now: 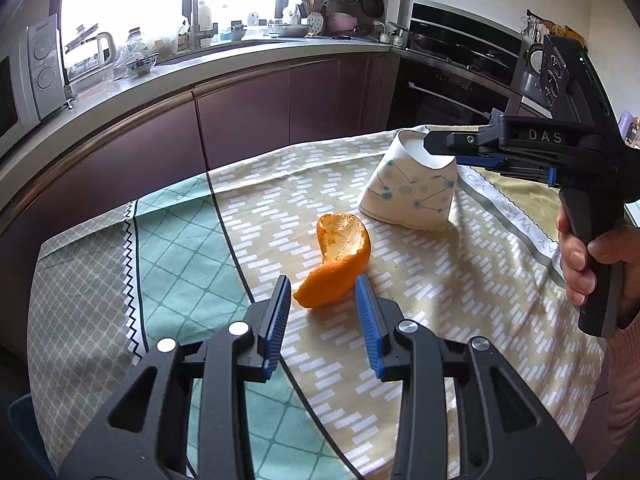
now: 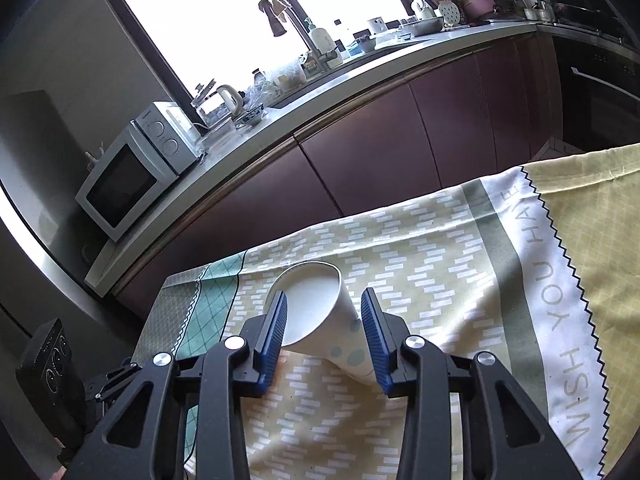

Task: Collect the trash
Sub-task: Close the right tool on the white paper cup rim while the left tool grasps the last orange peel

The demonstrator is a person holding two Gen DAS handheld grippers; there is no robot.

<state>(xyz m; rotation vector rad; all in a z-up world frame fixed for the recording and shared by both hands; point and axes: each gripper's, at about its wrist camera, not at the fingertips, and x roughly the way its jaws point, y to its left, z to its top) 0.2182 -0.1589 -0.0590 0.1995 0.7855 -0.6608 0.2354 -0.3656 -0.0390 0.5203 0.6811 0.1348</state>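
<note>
An orange peel (image 1: 340,248) lies on the patterned tablecloth (image 1: 280,200). My left gripper (image 1: 323,280) stands open, with the near end of the peel between its blue fingertips. I cannot see the pads pressing on it. Further right, a white paper cup (image 1: 412,196) with blue dots lies tilted, its rim squashed. My right gripper (image 1: 428,144) reaches in from the right at the cup's rim. In the right wrist view the right gripper (image 2: 322,300) straddles the cup (image 2: 316,312), with one pad at the rim and the other against the cup's side.
A hand (image 1: 592,256) holds the right gripper's handle at the right edge. The table's far edge (image 1: 280,152) drops toward dark cabinets (image 1: 240,120). A counter behind carries a microwave (image 2: 128,176), a kettle (image 2: 224,104) and a sink tap (image 2: 280,20).
</note>
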